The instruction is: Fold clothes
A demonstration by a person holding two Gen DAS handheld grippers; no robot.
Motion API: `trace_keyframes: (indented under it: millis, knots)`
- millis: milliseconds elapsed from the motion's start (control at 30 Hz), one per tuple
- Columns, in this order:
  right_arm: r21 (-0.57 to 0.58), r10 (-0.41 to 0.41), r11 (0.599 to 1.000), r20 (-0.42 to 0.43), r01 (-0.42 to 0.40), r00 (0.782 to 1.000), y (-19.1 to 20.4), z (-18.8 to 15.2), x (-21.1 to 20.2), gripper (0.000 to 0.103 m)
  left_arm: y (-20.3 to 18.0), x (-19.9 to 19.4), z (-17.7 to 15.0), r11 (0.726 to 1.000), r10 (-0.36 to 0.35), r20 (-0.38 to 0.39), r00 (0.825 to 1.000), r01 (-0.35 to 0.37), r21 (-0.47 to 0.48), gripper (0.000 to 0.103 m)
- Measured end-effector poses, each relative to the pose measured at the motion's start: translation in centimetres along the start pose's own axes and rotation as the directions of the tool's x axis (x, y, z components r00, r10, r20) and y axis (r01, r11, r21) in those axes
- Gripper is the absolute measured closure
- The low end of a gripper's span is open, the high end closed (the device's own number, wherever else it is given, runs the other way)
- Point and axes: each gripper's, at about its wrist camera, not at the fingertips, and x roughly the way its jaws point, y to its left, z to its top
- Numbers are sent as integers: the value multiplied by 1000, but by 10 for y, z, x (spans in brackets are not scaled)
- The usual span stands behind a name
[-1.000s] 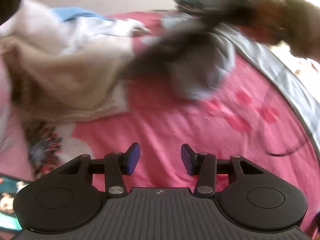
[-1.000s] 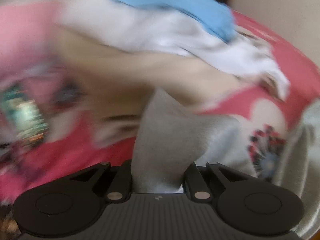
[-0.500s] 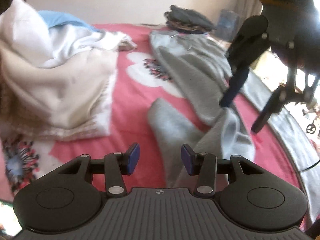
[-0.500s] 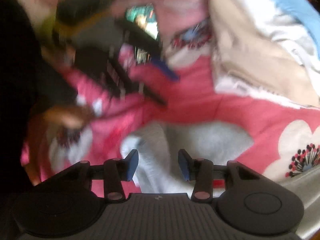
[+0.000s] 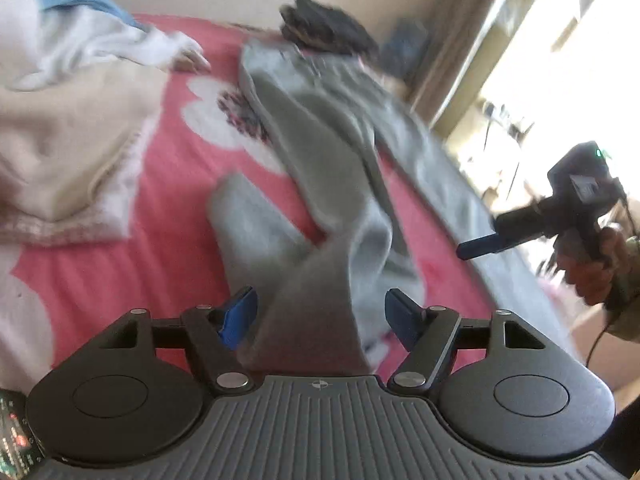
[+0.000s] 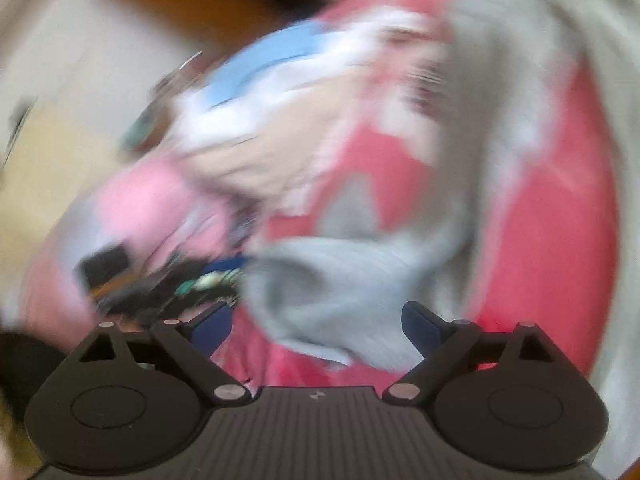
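Left tool (image 5: 320, 316) opening around grey trousers (image 5: 332, 184), right tool (image 6: 316, 328) opening, view blurred

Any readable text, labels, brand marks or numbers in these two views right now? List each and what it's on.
No text can be read in either view.
White label on the right hand-held gripper, at its body: too blurred to read.
Small round emblem on the left hand-held gripper, at its base: a mark, no letters.
Dark printed item at the lower left edge: print too small and blurred.
Right wrist view: motion-blurred, nothing legible.
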Motion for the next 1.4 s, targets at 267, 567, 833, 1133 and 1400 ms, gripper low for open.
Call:
trace_keyframes:
  millis: [267,567,833,1133,1400]
  knots:
    - [198,-118,976,146,88,982,-47,-30,48,21,-57,64,-25,934,261,-99,960,-225,278,79]
    - [132,-8,991,259,-27,966,-35,-27,22,98,-58,0,11,978,-210,-77,975,209,-16,98]
    - [104,176,970,315,-219,933,-27,-16,-27,98,-8,2,-6,846,-470,-135,872,401,-351,76]
    - [408,-16,912,150,-47,989,-97,-45,17,82,30,14,-61,902,-302,-291,908,174,-395,68]
    - [382,-102,924,212,13,972,-98,-51,-5,59,47,-8,-46,891,-330,-231,915,221,-397,65]
